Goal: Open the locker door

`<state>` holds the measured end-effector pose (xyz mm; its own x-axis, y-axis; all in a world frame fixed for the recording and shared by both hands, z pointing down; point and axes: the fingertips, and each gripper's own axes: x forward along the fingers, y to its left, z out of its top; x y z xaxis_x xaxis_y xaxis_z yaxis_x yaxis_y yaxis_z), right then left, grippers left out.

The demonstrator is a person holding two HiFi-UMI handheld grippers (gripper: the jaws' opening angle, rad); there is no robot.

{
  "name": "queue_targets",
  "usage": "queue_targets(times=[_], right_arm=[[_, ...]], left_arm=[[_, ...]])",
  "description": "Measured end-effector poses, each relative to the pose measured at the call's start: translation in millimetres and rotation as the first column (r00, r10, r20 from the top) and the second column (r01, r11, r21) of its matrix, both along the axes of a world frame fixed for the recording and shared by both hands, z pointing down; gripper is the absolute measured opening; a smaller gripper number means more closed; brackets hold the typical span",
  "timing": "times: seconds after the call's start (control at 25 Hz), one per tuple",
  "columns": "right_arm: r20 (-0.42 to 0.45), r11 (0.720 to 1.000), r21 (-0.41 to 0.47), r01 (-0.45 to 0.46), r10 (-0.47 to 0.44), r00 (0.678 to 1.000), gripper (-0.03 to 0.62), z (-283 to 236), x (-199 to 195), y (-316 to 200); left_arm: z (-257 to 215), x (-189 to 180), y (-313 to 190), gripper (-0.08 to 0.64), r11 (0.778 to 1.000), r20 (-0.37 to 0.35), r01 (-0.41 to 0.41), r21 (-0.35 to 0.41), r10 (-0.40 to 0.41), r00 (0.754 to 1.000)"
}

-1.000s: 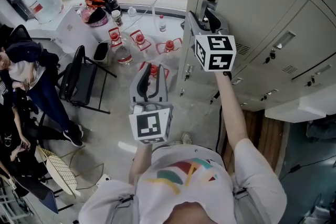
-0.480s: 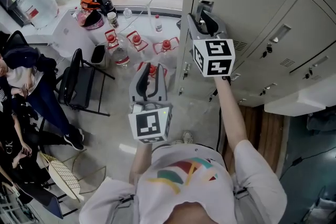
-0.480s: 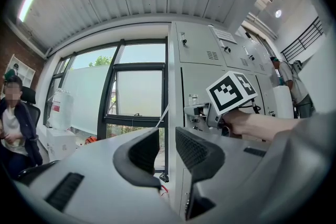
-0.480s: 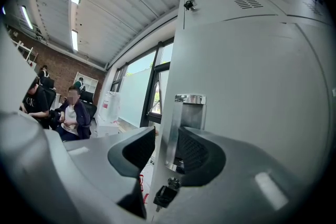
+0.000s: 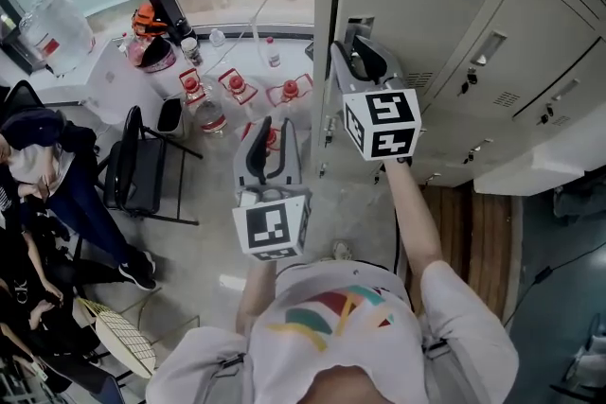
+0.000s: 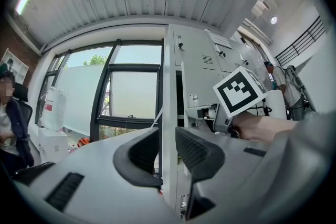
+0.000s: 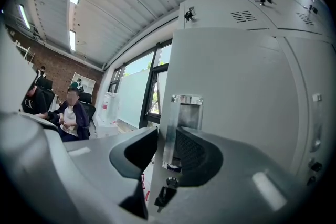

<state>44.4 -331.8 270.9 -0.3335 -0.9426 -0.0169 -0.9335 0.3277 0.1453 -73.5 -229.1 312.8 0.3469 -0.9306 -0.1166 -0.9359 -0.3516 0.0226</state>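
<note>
The grey locker door has a metal recessed handle near its left edge. In the right gripper view the handle stands straight ahead, with a key in the lock below it. My right gripper has just been closing. One jaw is outside the door's edge and the other is in the recess, and the pads pinch the handle's lip. My left gripper hangs in the air left of the lockers, open, with nothing between its jaws.
More locker doors run to the right. Several water jugs with red caps stand on the floor by the window. A black chair and seated people are at the left.
The right gripper has moved in along the door to the handle and its jaws have narrowed around the lip. The left gripper has stayed where it was.
</note>
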Motion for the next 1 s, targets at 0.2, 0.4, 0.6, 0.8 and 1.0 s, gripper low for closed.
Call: queue_targets(times=[0.2,0.4,0.6,0.8,1.0], right_arm=[[0.010,1.000,-0.010,0.005,-0.005,1.000,0.101,-1,2,19],[-0.005,1.000,-0.011,0.007,-0.007,1.000,0.106,0,5,39],[0.001,1.000,-0.020,0.016,-0.016,1.000,0.107,-1,11,59],[0.026,0.999,-0.033,0.020,-0.019,0.999,0.108,-2,18,78],[0.035,0.999,-0.027,0.026,-0.025,0.999,0.109,-2,26,97]], left_arm=[[2,4,-2,0.084,0.999,-0.009,-0.041,-0.035,0.041,0.999],[2,20,-3,0.089,0.990,-0.035,-0.132,-0.051,0.130,0.991],[1,51,-4,0.127,0.966,-0.004,-0.253,-0.048,0.253,0.967],[7,84,-3,0.127,0.928,-0.010,-0.367,-0.070,0.367,0.930],[23,112,-5,0.133,0.875,-0.038,-0.466,-0.130,0.465,0.884]])
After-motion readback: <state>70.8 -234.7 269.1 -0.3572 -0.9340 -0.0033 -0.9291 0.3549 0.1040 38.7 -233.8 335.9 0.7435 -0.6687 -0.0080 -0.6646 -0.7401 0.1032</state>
